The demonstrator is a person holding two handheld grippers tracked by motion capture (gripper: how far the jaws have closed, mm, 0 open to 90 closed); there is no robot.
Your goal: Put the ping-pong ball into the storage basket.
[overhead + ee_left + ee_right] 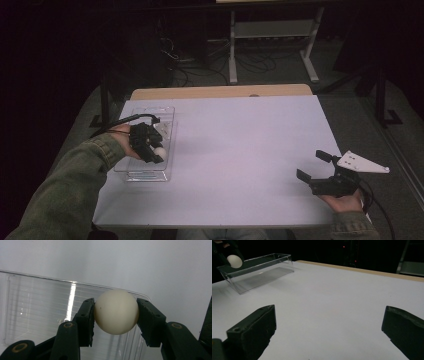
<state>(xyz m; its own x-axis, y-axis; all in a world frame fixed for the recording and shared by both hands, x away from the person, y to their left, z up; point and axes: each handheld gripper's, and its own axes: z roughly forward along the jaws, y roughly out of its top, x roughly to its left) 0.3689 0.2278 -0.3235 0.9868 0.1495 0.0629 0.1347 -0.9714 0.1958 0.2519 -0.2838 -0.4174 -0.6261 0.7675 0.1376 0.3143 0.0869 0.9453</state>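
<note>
Clamping white ball (116, 312), left claw (115, 315).

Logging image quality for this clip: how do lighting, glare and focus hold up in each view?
High view: table evenly lit, surroundings nearly black, slightly soft. Left gripper view: white ball sharp between the left gripper jaws; a bright glare streak runs down the clear box. Right gripper view: dark background, right gripper jaws near and slightly blurred, tabletop dim.

Matt white ball (116, 312), clear glossy plastic bin (165, 125), matt table (250, 150)
</note>
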